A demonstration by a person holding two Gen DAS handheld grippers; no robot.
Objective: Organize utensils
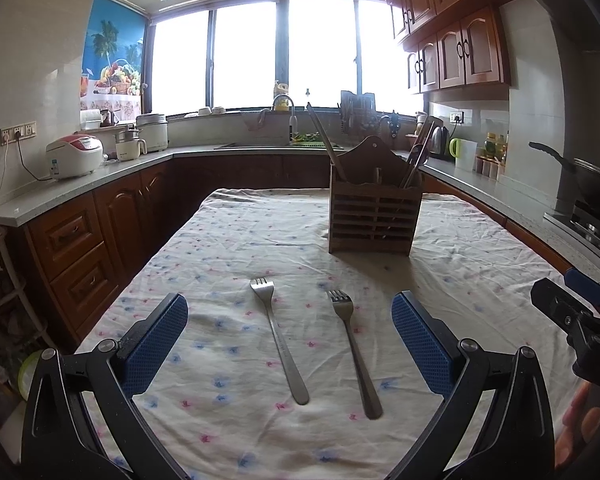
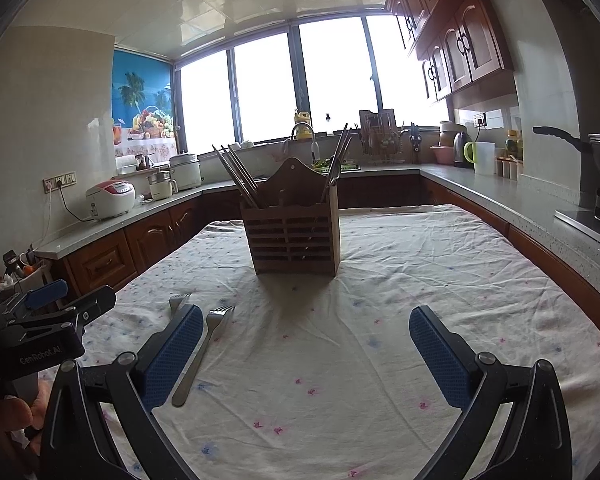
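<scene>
Two steel forks lie side by side on the flowered tablecloth, tines pointing away: a left fork and a right fork. My left gripper is open and empty above them, its blue pads either side of both. A wooden utensil holder stands beyond, with chopsticks in it. In the right wrist view my right gripper is open and empty; the right fork lies beside its left pad, the left fork is partly hidden behind that pad, and the holder stands ahead.
The table stands in a U-shaped kitchen. Counters carry a rice cooker, a sink, a kettle and a wok at right. My right gripper shows at the left view's right edge; my left gripper at the right view's left edge.
</scene>
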